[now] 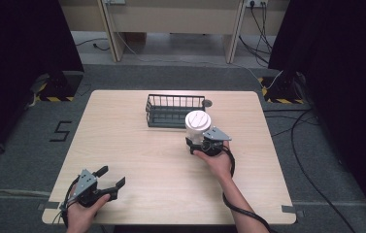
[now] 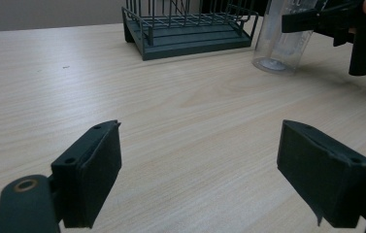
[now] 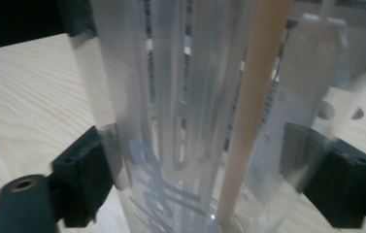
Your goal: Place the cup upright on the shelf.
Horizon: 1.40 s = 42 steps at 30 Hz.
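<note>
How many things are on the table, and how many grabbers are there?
Clear cups with a white lid: 1
Black wire baskets: 1
Grippers: 2, the left gripper and the right gripper
Total: 4

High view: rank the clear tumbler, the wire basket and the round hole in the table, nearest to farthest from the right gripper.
1. The clear tumbler, white-lidded, sits between the jaws of the right gripper, right of table centre.
2. The wire basket, just beyond the tumbler, toward the far edge.
3. The round hole in the table, by the basket's far right corner; close to the basket's distance, but slightly farther.
</note>
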Tool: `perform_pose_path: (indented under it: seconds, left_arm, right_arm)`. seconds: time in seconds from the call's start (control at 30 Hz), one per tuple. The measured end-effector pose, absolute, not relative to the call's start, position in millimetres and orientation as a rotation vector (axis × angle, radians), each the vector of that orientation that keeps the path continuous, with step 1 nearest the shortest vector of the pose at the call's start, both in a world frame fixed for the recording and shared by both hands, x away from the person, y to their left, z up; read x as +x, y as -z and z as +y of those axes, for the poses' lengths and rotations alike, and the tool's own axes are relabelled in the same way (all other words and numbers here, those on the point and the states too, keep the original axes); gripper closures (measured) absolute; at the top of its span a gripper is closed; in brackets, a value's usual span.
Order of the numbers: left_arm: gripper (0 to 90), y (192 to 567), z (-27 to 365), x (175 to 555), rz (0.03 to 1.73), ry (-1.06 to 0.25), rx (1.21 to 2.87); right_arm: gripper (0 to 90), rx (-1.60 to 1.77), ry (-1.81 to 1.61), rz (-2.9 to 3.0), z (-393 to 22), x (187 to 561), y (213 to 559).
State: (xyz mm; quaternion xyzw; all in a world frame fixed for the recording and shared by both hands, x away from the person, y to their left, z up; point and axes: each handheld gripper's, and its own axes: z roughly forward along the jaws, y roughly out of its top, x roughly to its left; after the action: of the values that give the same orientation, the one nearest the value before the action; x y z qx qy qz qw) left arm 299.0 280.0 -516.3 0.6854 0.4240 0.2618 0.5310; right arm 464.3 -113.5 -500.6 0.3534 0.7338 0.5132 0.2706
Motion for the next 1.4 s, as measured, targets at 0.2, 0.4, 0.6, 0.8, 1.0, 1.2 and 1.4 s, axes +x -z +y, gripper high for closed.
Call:
perform_pose_path:
  seconds: [0.2, 0.4, 0.6, 0.8, 1.0, 1.2, 1.4]
  left_arm:
    - [15.7, 516.2, 279.9, 299.0, 1.012, -0.623, 1.635]
    - [15.7, 516.5, 280.2, 299.4, 1.013, -0.623, 1.636]
    - [15.8, 516.3, 279.8, 299.4, 1.012, -0.622, 1.638]
    - [15.8, 516.2, 280.1, 299.5, 1.012, -0.623, 1.637]
    - [15.8, 516.3, 279.9, 299.7, 1.012, -0.621, 1.635]
    - [15.8, 516.4, 279.6, 299.8, 1.013, -0.620, 1.630]
    - [15.8, 516.3, 279.8, 299.7, 1.013, -0.619, 1.628]
  right_arm:
    - [18.3, 0.945, -1.386, 1.981, -112.7, 464.4, 500.3]
    - [18.5, 0.930, -1.416, 1.960, -112.2, 464.1, 490.4]
    - [18.6, 0.892, -1.419, 1.958, -108.3, 463.1, 475.8]
    - [18.6, 0.875, -1.423, 1.961, -102.3, 465.7, 463.2]
    - [18.6, 0.868, -1.422, 1.959, -98.5, 469.4, 455.6]
    - [18.6, 0.855, -1.419, 1.958, -94.0, 473.8, 446.3]
    - [18.6, 0.845, -1.421, 1.956, -88.6, 478.2, 438.0]
